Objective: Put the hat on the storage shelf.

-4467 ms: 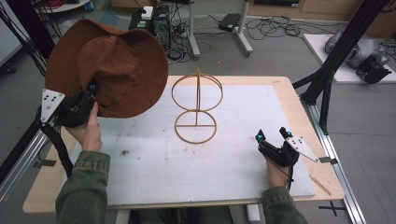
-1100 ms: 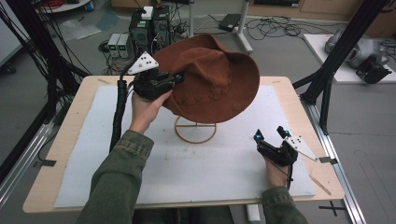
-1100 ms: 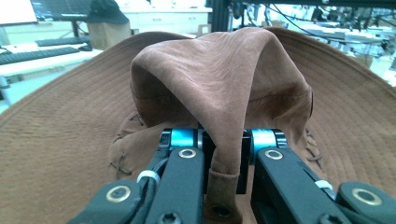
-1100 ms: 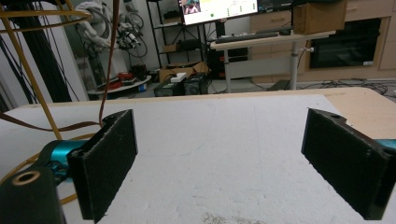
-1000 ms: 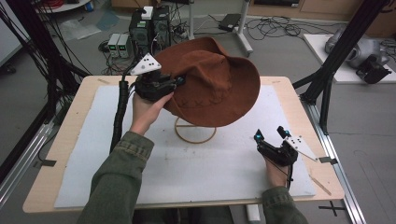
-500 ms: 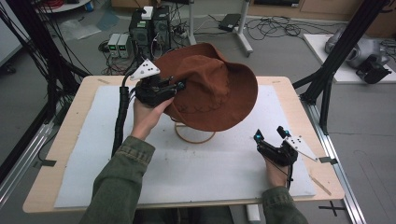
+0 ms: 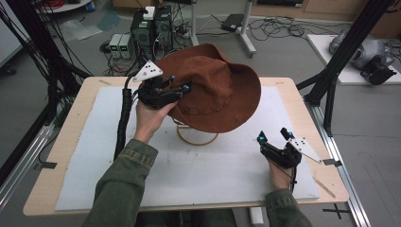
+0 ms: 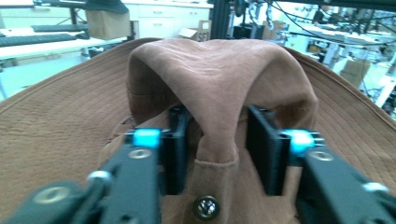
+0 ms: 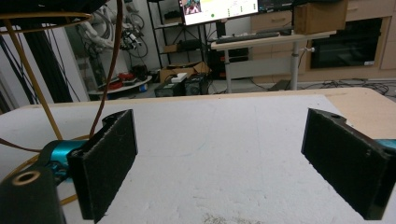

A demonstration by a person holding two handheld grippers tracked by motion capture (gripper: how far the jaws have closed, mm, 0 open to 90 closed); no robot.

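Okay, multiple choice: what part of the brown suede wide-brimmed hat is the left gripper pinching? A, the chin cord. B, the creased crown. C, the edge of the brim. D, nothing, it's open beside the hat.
B: in the left gripper view, the left gripper is shut on a fold of the crown of the brown suede hat, brim spreading beyond.

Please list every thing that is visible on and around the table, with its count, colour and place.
Hat: one, brown, over the stand at the table's middle.
Wire stand: one, golden, under the hat.
Mat: one, white, covering the table.
Table: one, light wood.
Computer boxes: several, on the floor behind.
Left gripper: one, black, fingers pinching the hat's crown.
Right gripper: one, black, open, at the mat's right.
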